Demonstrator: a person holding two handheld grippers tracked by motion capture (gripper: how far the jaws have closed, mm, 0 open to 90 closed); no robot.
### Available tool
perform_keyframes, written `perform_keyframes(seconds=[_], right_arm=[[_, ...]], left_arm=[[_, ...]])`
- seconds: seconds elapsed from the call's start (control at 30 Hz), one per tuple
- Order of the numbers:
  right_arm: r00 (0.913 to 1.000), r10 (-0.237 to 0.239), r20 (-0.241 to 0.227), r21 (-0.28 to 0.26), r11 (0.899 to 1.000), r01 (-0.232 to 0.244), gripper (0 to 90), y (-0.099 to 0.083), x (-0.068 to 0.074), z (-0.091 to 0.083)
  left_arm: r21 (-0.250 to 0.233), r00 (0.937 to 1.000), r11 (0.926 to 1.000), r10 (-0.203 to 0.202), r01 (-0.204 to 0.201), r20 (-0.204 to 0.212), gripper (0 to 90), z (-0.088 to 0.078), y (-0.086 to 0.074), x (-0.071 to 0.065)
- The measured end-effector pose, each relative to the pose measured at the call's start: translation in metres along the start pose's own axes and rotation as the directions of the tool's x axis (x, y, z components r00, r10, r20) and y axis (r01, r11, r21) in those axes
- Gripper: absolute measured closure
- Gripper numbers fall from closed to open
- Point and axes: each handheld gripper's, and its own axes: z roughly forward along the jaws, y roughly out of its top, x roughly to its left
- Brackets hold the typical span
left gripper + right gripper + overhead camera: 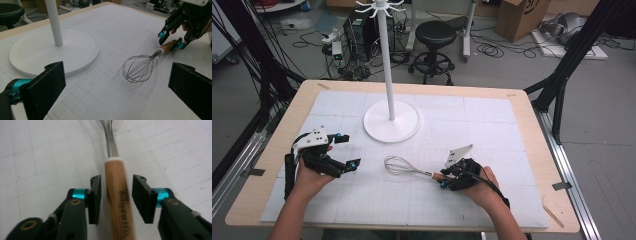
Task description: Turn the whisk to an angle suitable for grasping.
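Lying on the white gridded mat [492, 125] of the desk [532, 130], the whisk [409, 168] rests with its wire cage toward the white stand [391, 120] and its wooden handle toward the person's right hand [484, 187].

From the high view the right gripper [443, 180] sits at the handle's end, but its fingers are too small there to tell whether they press on it. The right gripper view settles more: the wooden handle [118, 195] runs straight up between the two black fingers [95, 197], with a thin strip of mat showing on either side, so the pads flank the wood closely without visibly pressing it. Dark lettering is burnt into the handle here, which the other pictures do not reveal.

The left gripper view looks across the desk and gives the wire cage [139, 68] in full, lying on its side just beside the stand's round base [50, 53], near but apart. It also shows the right gripper [172, 41] from the front, straddling the handle's end.

The left gripper [346, 150] rests at the mat's left side, well apart from the whisk, its fingers [43, 92] spread wide with nothing between them.
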Motion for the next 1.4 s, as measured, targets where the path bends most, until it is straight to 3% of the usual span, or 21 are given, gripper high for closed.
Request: perform_keyframes(seconds=[0.1, 0.2, 0.43, 0.73, 0.87, 0.97, 1.03, 1.2, 1.37, 1.4], right_arm=[[0.9992, -0.033, 0.023, -0.014, 0.999, 0.034, 70.4, 0.002, 0.004, 0.006], [0.9942, -0.105, 0.022, -0.03, 0.994, 0.106, 70.5, 0.01, 0.009, 0.014], [0.9825, -0.186, -0.01, -0.03, 0.982, 0.186, 70.5, 0.049, 0.018, 0.041], [0.9678, -0.248, -0.044, -0.052, 0.968, 0.246, 70.4, 0.098, 0.026, 0.078], [0.9698, -0.237, -0.06, -0.041, 0.971, 0.234, 69.4, 0.109, 0.028, 0.085], [0.9757, -0.206, -0.076, -0.056, 0.978, 0.202, 58.0, 0.108, 0.026, 0.081], [0.9795, -0.183, -0.084, -0.075, 0.981, 0.177, 56.4, 0.105, 0.026, 0.074], [0.9861, -0.157, -0.056, -0.146, 0.978, 0.147, 53.7, 0.087, 0.023, 0.043], [0.9964, -0.081, -0.027, -0.204, 0.976, 0.073, 50.5, 0.06, 0.017, 0.007], [0.9981, -0.062, -0.003, -0.226, 0.972, 0.06, 48.8, 0.051, 0.015, -0.004]], left_arm=[[-0.009, 1.0, 1.0, -0.002, 0.002, -0.001, 1.7, -0.001, 0.001, 0.0], [-0.022, 1.0, 0.9998, -0.001, 0.001, -0.001, 1.7, -0.003, 0.002, 0.0], [-0.033, 1.0, 0.9994, 0.0, -0.001, -0.009, 1.7, -0.009, 0.007, -0.001], [-0.031, 0.9999, 0.9995, 0.001, -0.001, -0.017, 1.7, -0.016, 0.01, 0.001], [-0.03, 0.9999, 0.9995, 0.001, -0.001, -0.017, 1.7, -0.018, 0.01, 0.0], [-0.029, 0.9999, 0.9996, 0.001, -0.002, -0.016, 1.7, -0.018, 0.01, 0.0], [-0.027, 0.9999, 0.9996, 0.001, -0.002, -0.017, 1.7, -0.018, 0.01, 0.0], [-0.025, 0.9999, 0.9997, -0.001, 0.0, -0.017, 1.7, -0.019, 0.01, -0.001], [-0.022, 0.9999, 0.9998, 0.001, -0.001, -0.017, 1.7, -0.018, 0.01, -0.002], [-0.021, 0.9998, 0.9998, 0.001, -0.001, -0.018, 1.7, -0.018, 0.01, -0.002]])
